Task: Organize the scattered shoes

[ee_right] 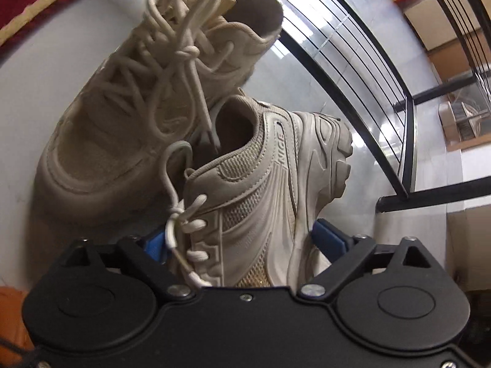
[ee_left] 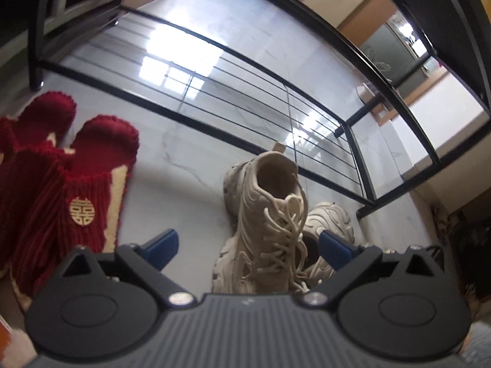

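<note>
Right tool (ee_right: 242,242): jaws wide, straddling near sneaker (ee_right: 260,190); left pad mostly hidden behind laces, contact unclear. Far sneaker (ee_right: 147,92) lies ahead-left, touching it. Left tool (ee_left: 248,245): open, empty, the sneaker pair just ahead. Slippers (ee_left: 70,184) to its left, cut off by frame. Bare floor (ee_left: 178,168) between. Rack (ee_left: 276,92) rails beyond.

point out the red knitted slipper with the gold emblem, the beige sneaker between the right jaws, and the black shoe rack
red knitted slipper (ee_left: 89,190), left wrist view, on its ribbed upper
beige sneaker (ee_right: 260,202), right wrist view, on its side panel
black shoe rack (ee_left: 233,53), left wrist view, on a rail
</note>
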`<state>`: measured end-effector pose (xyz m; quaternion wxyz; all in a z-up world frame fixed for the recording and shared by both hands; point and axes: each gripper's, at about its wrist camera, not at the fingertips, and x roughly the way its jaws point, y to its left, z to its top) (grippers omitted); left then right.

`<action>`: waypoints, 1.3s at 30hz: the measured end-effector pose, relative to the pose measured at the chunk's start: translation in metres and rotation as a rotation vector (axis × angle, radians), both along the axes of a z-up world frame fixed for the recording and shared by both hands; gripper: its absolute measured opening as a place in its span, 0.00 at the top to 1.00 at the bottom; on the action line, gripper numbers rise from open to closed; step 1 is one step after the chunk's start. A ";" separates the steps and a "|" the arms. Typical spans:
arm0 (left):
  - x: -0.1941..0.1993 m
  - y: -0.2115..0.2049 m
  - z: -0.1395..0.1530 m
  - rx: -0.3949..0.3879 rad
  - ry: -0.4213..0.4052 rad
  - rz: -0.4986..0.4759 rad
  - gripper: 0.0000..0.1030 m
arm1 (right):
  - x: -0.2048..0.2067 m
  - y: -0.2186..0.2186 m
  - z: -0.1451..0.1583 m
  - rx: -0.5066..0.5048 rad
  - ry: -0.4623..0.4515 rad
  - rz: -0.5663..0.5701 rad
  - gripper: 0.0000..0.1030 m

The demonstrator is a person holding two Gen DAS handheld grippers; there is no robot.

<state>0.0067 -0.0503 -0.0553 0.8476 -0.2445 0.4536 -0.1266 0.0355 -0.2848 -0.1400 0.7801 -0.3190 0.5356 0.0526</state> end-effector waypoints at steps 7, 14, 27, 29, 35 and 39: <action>0.000 -0.003 0.005 0.008 -0.051 -0.013 0.05 | 0.027 -0.086 0.043 0.367 -0.084 -0.461 0.23; 0.003 -0.016 0.002 0.009 -0.070 -0.032 0.05 | 0.001 -0.207 0.050 0.814 -0.105 -0.906 0.21; -0.005 -0.030 -0.008 0.027 -0.049 -0.107 0.05 | -0.034 -0.217 0.043 0.692 -0.147 -0.828 0.13; -0.005 -0.028 -0.009 0.029 -0.045 -0.100 0.05 | -0.021 -0.201 0.045 0.620 -0.152 -0.744 0.06; 0.000 -0.022 -0.012 0.035 -0.025 -0.076 0.05 | 0.015 -0.178 0.023 0.396 -0.117 -0.673 0.02; 0.004 -0.021 -0.014 0.035 -0.013 -0.074 0.04 | 0.024 -0.170 0.010 0.314 -0.126 -0.696 0.12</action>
